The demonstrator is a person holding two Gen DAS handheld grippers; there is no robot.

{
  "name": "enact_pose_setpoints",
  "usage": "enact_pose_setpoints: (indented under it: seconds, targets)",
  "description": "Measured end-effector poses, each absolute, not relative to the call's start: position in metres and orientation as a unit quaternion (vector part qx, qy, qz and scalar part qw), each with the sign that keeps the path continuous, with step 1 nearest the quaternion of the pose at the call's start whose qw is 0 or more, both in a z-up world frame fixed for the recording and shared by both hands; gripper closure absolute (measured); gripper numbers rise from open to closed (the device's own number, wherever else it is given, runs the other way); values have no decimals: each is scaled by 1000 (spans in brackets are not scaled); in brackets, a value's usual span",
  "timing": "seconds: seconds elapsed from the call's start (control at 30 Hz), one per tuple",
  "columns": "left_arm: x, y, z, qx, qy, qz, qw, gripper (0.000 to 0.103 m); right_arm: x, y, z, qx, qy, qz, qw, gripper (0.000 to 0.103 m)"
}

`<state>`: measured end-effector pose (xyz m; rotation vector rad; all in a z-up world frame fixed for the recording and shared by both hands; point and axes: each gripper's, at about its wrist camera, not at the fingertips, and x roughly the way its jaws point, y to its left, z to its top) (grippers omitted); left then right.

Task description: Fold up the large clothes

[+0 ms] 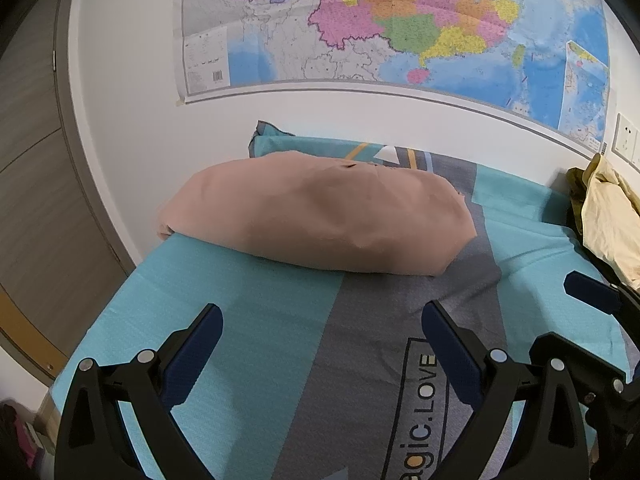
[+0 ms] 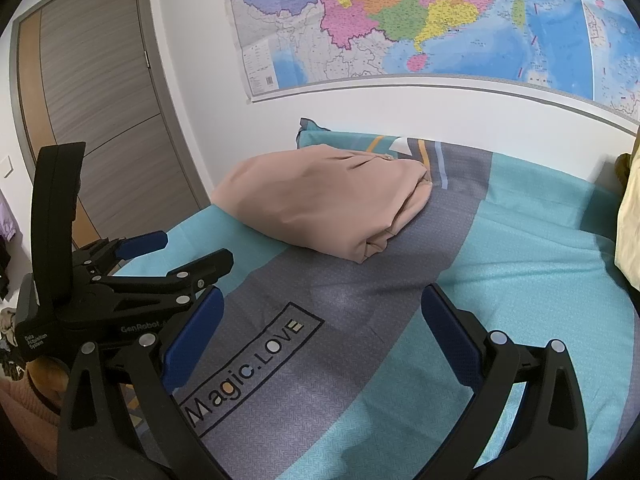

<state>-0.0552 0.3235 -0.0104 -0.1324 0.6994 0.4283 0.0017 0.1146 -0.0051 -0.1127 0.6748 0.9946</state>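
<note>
i see both claws, left [image 1: 320,340] and right [image 2: 322,332], released and empty, short of the folded garment [image 2: 324,204]. risk: nudging it loosens the layers.

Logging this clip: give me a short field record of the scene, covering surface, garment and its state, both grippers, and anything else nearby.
surface: bed sheet, teal and grey, printed "Magic.LOVE"
garment: pink garment, folded into a compact bundle, lying near the wall
left gripper: open, empty, short of the bundle
right gripper: open, empty, short of the bundle
other cloth: yellow fabric at the bed's right edge
background: wall map, door
</note>
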Motion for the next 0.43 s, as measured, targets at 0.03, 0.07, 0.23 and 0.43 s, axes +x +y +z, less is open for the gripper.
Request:
enact_pose_setpoints:
  seconds: [0.03, 0.07, 0.23, 0.43]
  targets:
    - [-56, 323, -10, -58, 334, 213, 916, 7, 2, 114, -5, -53, 317, 467, 823, 6]
    - [-57, 321, -9, -51, 325, 217, 919, 7, 1, 114, -5, -52, 317, 468, 824, 6]
    - [-54, 317, -9, -55, 332, 204, 919, 7, 3, 111, -5, -52, 318, 461, 827, 6]
    - [-35, 302, -18, -75, 361, 150, 917, 7, 7, 80, -4, -38, 314, 417, 852, 6]
